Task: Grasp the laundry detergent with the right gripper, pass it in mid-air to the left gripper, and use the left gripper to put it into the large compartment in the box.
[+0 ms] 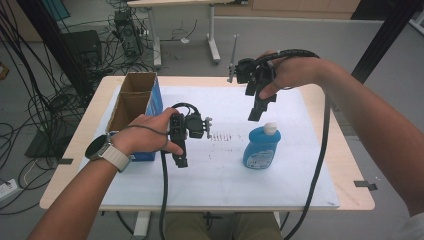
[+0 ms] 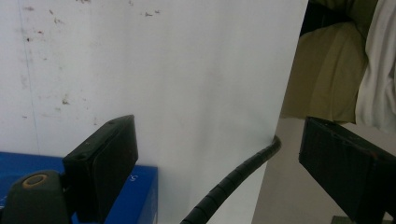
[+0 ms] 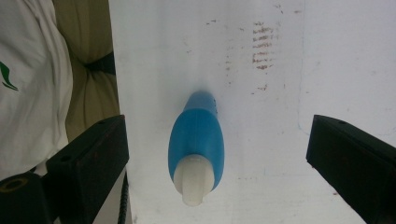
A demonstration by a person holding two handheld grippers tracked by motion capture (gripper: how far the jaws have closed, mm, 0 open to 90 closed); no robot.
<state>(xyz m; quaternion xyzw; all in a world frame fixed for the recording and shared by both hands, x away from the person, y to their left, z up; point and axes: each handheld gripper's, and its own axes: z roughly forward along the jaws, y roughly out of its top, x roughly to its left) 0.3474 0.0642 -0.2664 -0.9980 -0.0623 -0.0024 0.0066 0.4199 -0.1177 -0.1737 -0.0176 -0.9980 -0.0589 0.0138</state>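
A blue bottle (image 1: 261, 148) with a white cap stands upright on the white sheet (image 1: 220, 170), right of centre. My right gripper (image 1: 256, 111) hangs above and just behind it, pointing down, jaws wide apart. From the right gripper view I look straight down on the blue bottle (image 3: 198, 140), which stands between the open jaws but well below them, untouched. My left gripper (image 1: 180, 159) is held low over the sheet next to the blue box (image 1: 155, 102). Its jaws stand open with nothing between them, and its own cable (image 2: 233, 179) runs under them.
An open cardboard box with blue sides (image 1: 131, 102) stands at the table's left. The blue box corner (image 2: 140, 196) lies just beside my left jaw. The table's near edge and the person's lap (image 2: 322, 70) are close. Cables and desks crowd the floor behind.
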